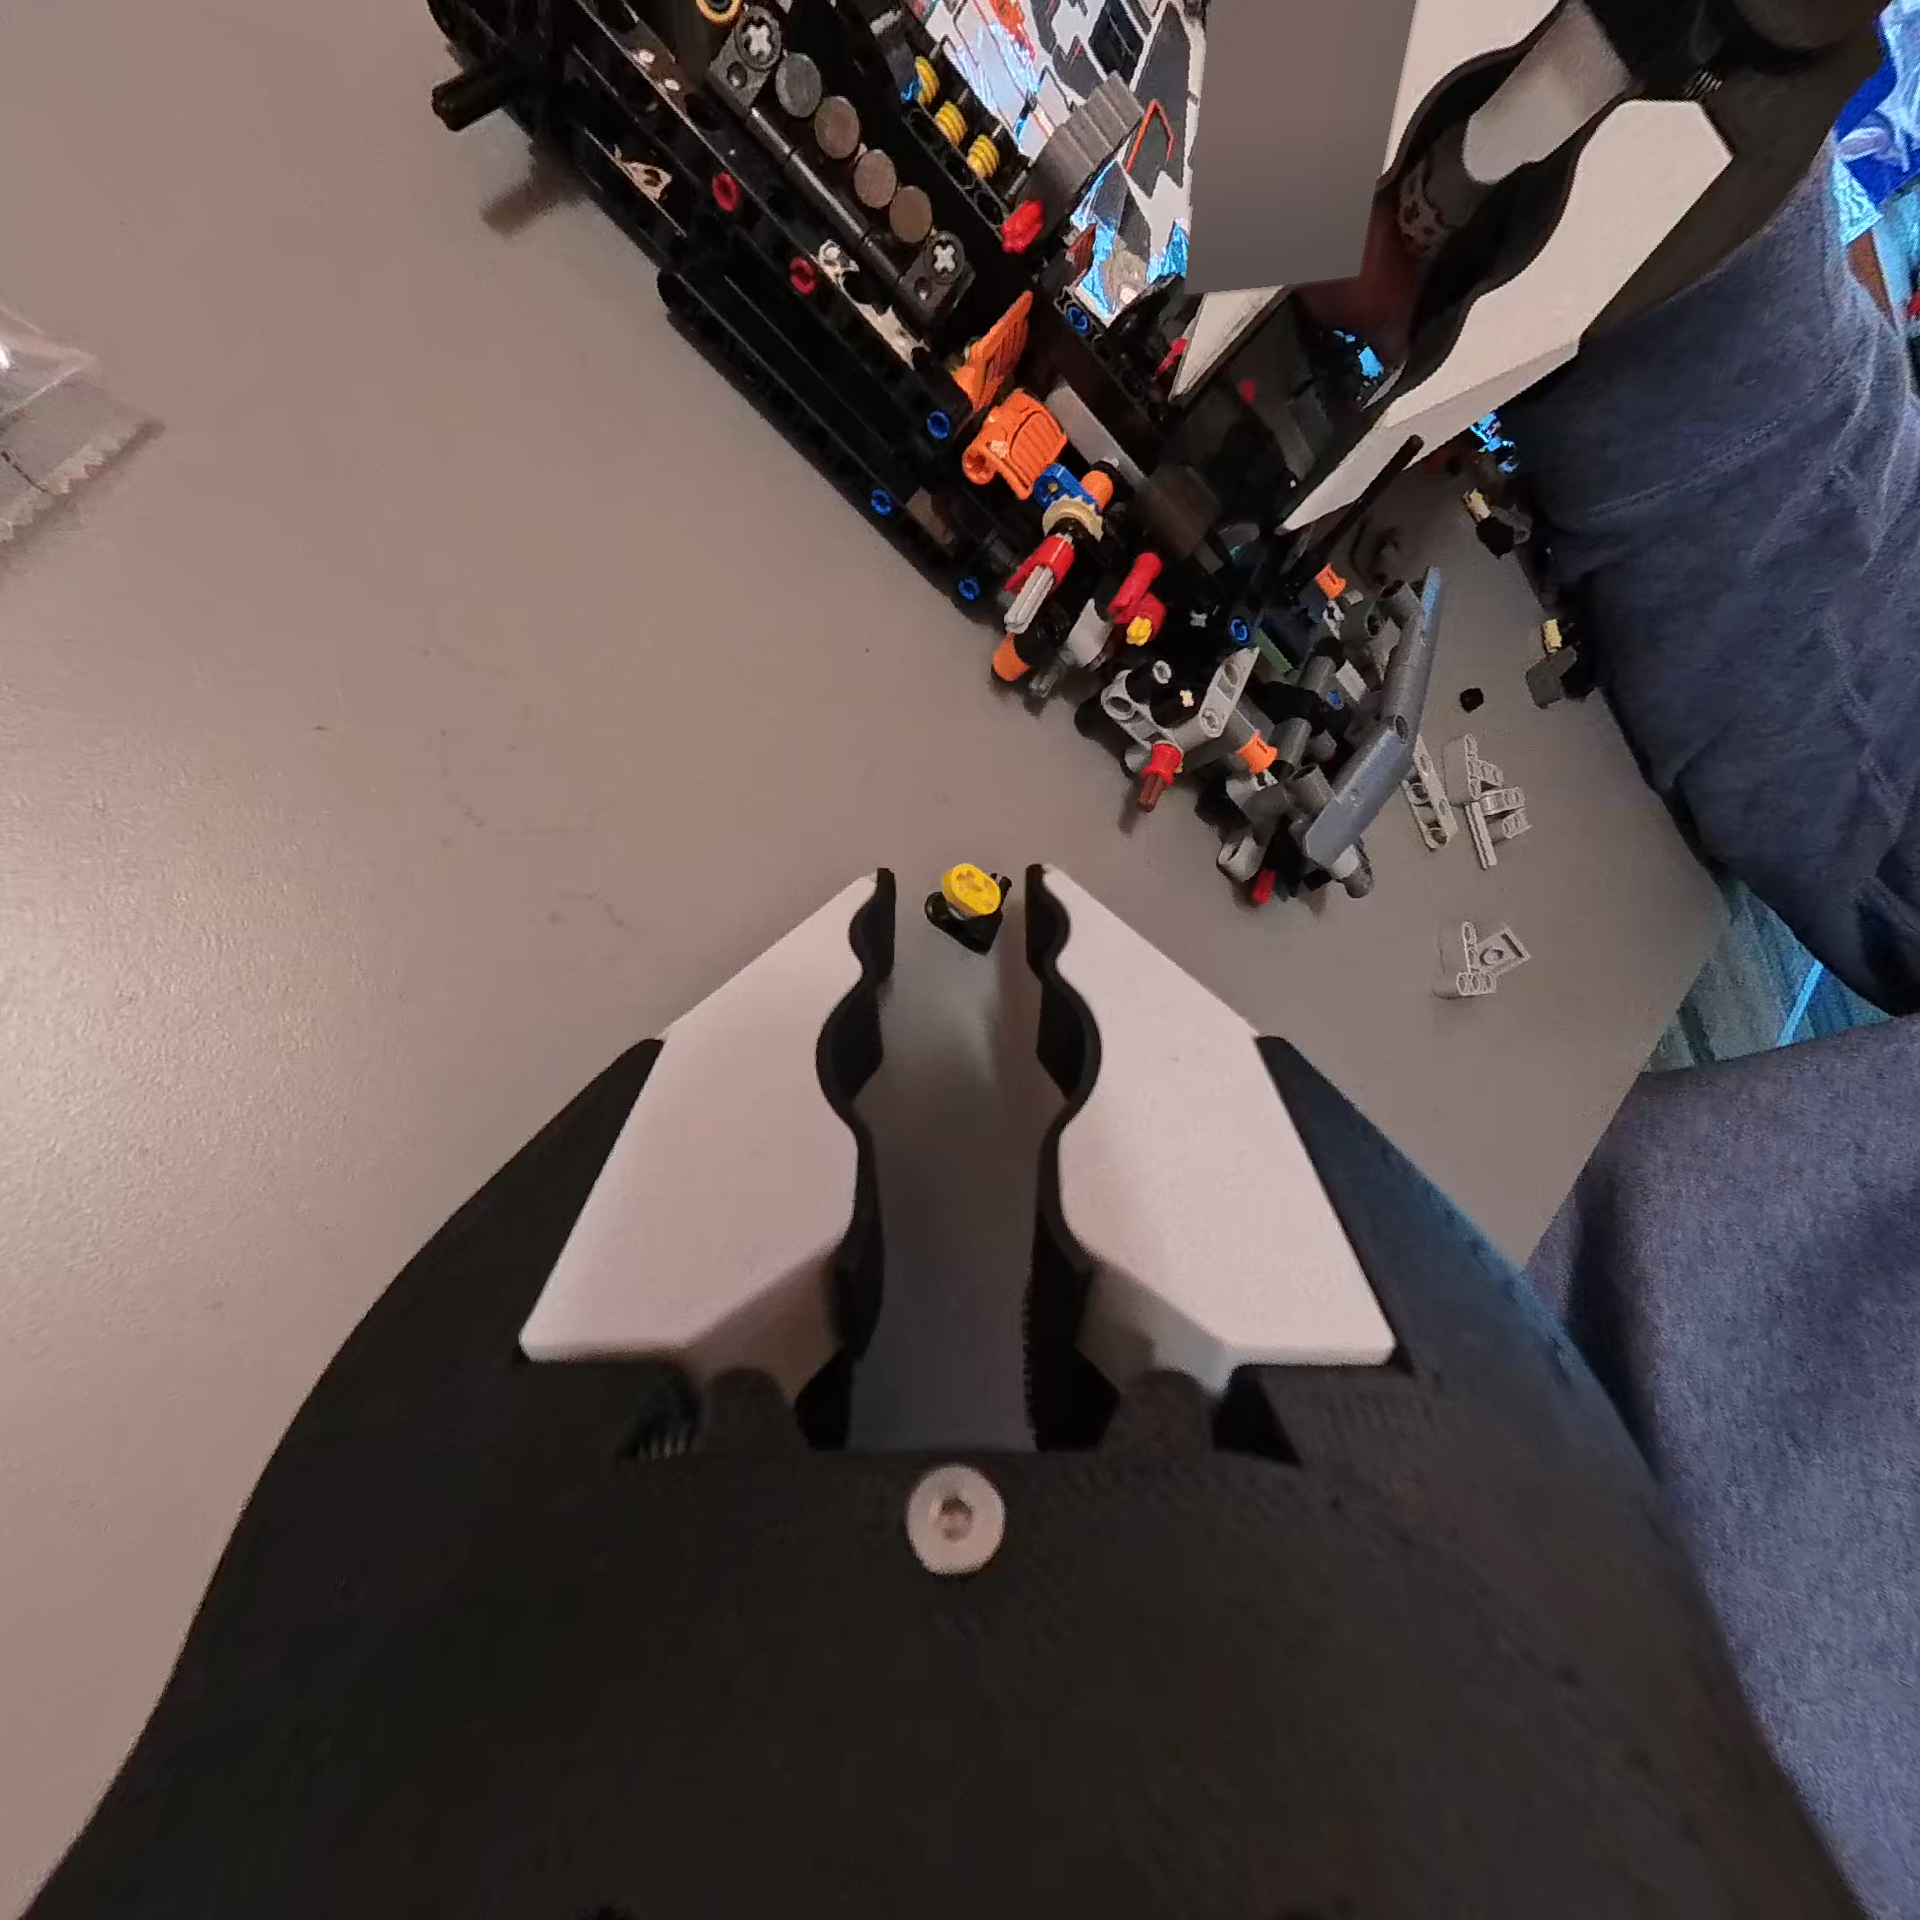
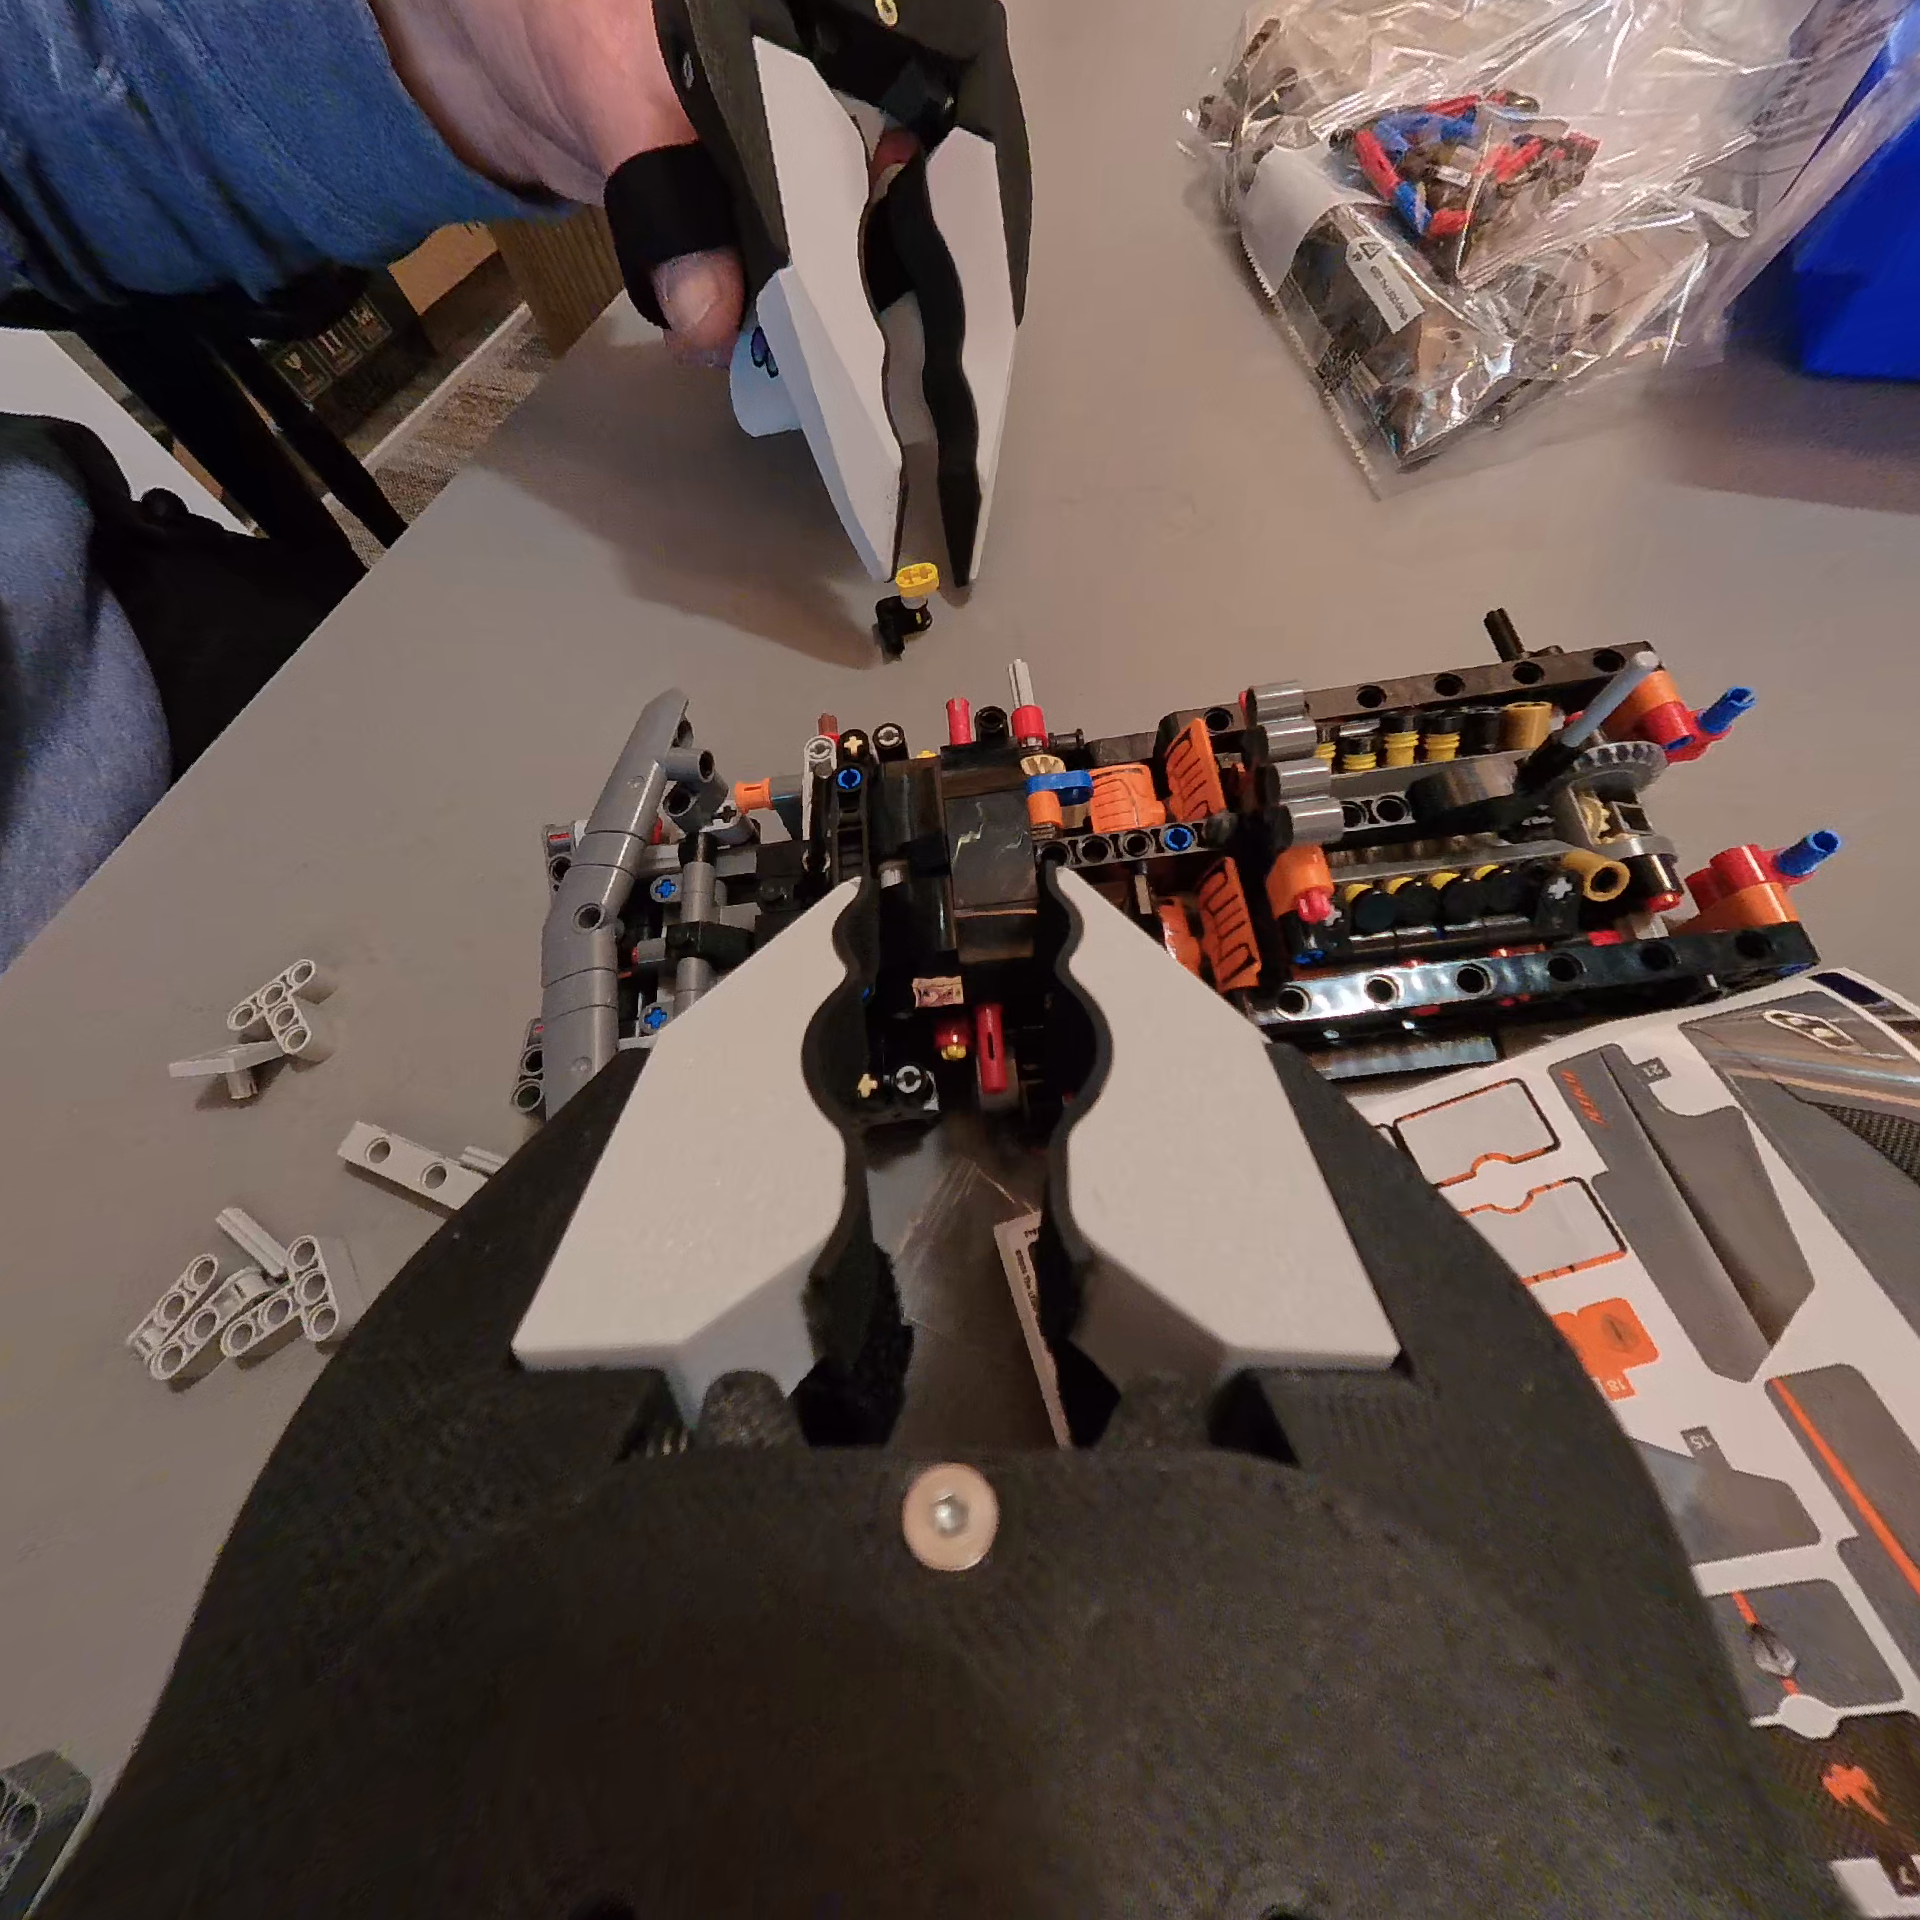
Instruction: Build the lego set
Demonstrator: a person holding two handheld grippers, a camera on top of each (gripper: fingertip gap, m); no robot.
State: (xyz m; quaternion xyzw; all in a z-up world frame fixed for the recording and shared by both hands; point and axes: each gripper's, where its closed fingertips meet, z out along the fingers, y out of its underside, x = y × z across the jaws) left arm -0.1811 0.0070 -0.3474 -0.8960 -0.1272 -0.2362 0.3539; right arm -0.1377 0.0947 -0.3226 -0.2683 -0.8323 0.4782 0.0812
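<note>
A small piece with a yellow round top on a black base (image 1: 968, 904) stands on the grey table (image 1: 416, 831). My left gripper (image 1: 959, 883) is open, with its tips on either side of the piece and small gaps showing. The right wrist view shows the same: left gripper (image 2: 928, 579) pointing down over the piece (image 2: 912, 597). The large black, orange and grey Lego model (image 2: 1351, 862) lies in the middle of the table. My right gripper (image 2: 956, 881) is open above the model's near black part. Its white fingers (image 1: 1507, 312) also show over the model (image 1: 831, 260).
Loose light-grey beams lie left of the model (image 2: 249, 1309) (image 2: 270, 1023) and near it (image 1: 1465, 790). A sticker sheet (image 2: 1662, 1247) lies under the model's right side. A clear bag of parts (image 2: 1455, 229) and a blue bin (image 2: 1849, 260) are at the far right. The table edge (image 2: 312, 644) runs along the left. The model (image 2: 249, 1309) is about 15 cm from my right fingertips. Look for it in the left wrist view (image 1: 1496, 782) too.
</note>
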